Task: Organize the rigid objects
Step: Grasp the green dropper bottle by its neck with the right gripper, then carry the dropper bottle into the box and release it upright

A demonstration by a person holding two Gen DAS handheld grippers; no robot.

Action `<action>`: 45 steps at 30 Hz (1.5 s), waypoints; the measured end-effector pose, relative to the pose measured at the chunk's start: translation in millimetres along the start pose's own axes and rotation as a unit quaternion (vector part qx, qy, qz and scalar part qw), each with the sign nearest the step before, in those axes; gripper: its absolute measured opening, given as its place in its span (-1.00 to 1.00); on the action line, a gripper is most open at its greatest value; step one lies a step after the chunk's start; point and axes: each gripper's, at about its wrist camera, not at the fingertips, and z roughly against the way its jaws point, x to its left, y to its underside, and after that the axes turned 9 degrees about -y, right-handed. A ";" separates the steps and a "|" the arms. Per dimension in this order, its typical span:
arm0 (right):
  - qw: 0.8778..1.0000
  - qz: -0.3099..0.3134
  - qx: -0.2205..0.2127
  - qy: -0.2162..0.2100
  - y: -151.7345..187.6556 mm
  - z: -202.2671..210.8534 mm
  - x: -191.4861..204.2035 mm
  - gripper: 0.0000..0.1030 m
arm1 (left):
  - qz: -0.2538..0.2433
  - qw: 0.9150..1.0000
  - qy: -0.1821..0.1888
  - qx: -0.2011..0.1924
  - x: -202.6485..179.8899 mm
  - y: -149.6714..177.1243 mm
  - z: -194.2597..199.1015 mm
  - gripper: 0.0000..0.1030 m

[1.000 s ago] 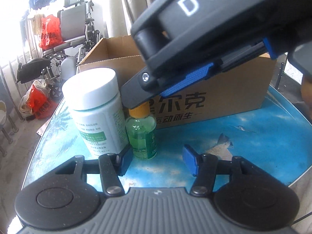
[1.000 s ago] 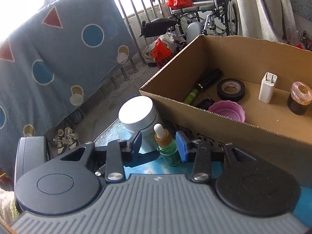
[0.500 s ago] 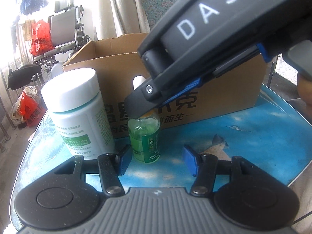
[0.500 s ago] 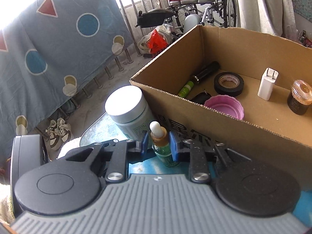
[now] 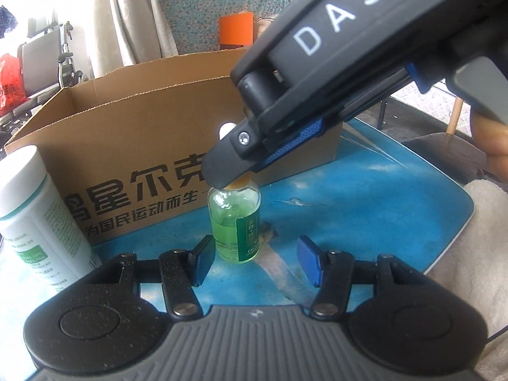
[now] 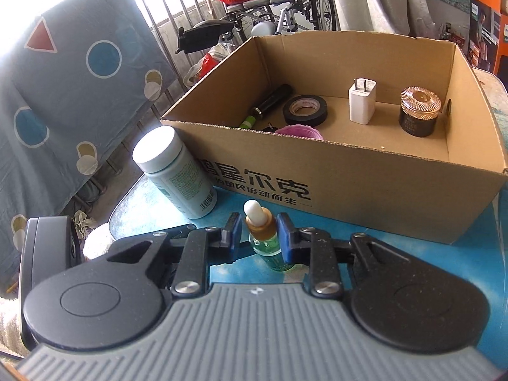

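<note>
Since a second ago the right tongs [image 6: 257, 234] have closed their ribbed blue pads on the amber collar of the small green glass dropper bottle [image 6: 266, 238], which stands upright on the glossy blue desk [image 5: 365, 209] before the corrugated cardboard box [image 6: 365, 187]. Left tongs [image 5: 254, 258] hang open and empty, the bottle just beside their left pad. Nearby stands a white-capped cylindrical plastic jar [image 6: 173, 171].

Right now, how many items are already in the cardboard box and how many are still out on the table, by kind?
In the cardboard box:
Flashlight: 1
Tape roll: 1
Charger plug: 1
Dark jar: 1
Pink lid: 1
Small dark item, partly hidden: 1

On the blue table:
White-capped bottle: 1
Green dropper bottle: 1

Total: 8
</note>
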 end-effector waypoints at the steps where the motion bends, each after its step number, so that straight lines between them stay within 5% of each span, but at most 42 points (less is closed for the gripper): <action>1: 1.000 -0.003 -0.004 0.000 0.8 3.5 -2.8 -0.53 | -0.002 1.000 -0.003 0.002 -0.6 -0.7 -0.4 0.13; 10: 1.000 -0.004 -0.014 -0.006 -0.7 4.5 -7.5 -0.53 | -0.033 0.999 -0.030 0.025 -7.8 -13.4 -12.0 0.08; 17: 1.000 0.001 -0.012 -0.006 -1.1 -0.5 -8.1 -0.57 | -0.034 0.998 -0.040 0.022 -9.7 -20.5 -18.7 -0.31; 27: 0.999 0.021 -0.035 -0.021 -8.1 25.5 6.9 -0.61 | -0.025 0.998 -0.052 0.015 -4.6 -47.3 13.3 -0.33; 37: 0.988 0.104 -0.103 -0.048 -85.4 79.0 31.0 -0.60 | 0.032 0.998 -0.057 -0.026 31.2 -141.0 36.6 -0.34; 45: 0.997 0.028 -0.048 -0.056 -158.8 37.9 -48.3 -0.60 | 0.077 0.994 -0.009 0.078 56.6 -185.5 -49.9 -0.35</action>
